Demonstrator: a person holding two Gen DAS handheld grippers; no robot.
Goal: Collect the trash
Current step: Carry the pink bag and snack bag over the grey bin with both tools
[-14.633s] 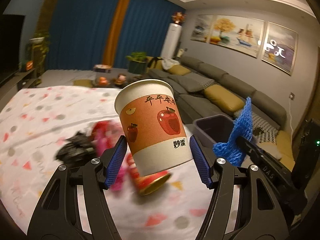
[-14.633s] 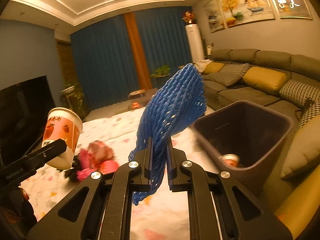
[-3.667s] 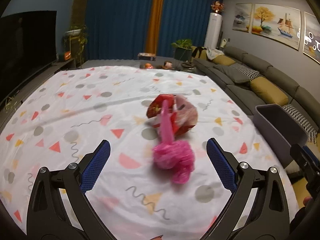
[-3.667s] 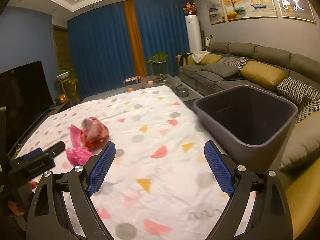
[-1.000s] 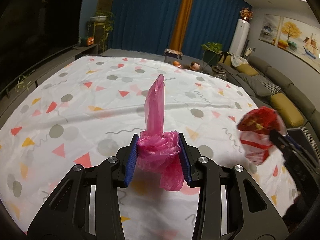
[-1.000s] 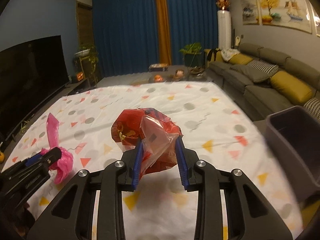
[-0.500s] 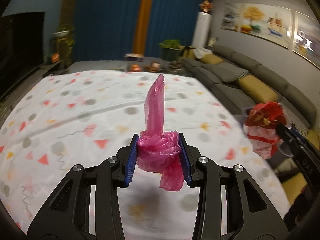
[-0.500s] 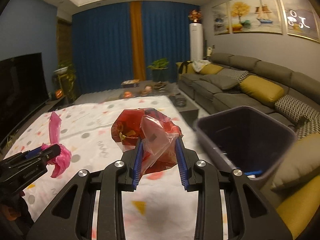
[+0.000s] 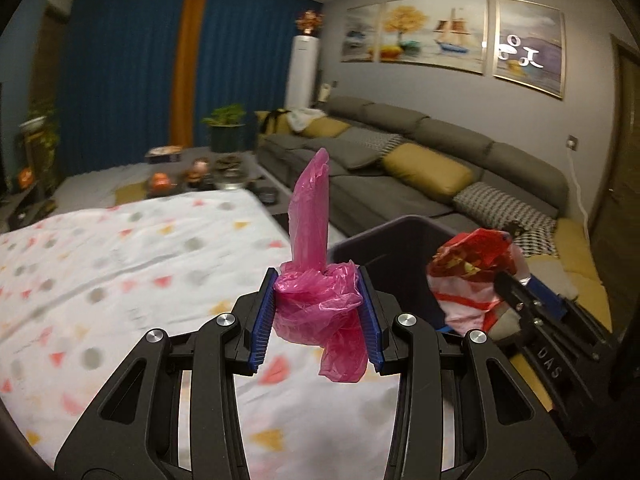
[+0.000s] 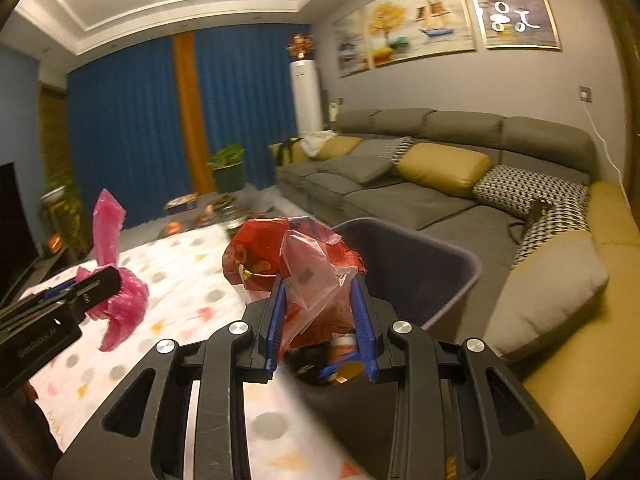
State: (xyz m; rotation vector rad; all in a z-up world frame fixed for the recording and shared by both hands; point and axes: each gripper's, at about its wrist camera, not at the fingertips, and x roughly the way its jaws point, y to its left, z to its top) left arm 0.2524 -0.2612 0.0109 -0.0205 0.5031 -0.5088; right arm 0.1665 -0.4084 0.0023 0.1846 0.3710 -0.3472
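Two pieces of trash are in our grip and neither is binned yet. Our left hand-held gripper [image 9: 318, 312] is clamped on the pink plastic bag [image 9: 316, 300], held above the patterned tabletop [image 9: 120, 248] just short of the dark bin [image 9: 396, 248]. Our right hand-held gripper [image 10: 320, 316] pinches the red and clear bag [image 10: 296, 264] over the near rim of the bin, where some trash already lies at the bottom. We judge what remains is to release both bags inside; the tabletop we see looks bare.

Each gripper [image 9: 317, 316] [image 10: 322, 322] is black plastic with silver screws and ribbed blue pads [image 9: 264, 322].
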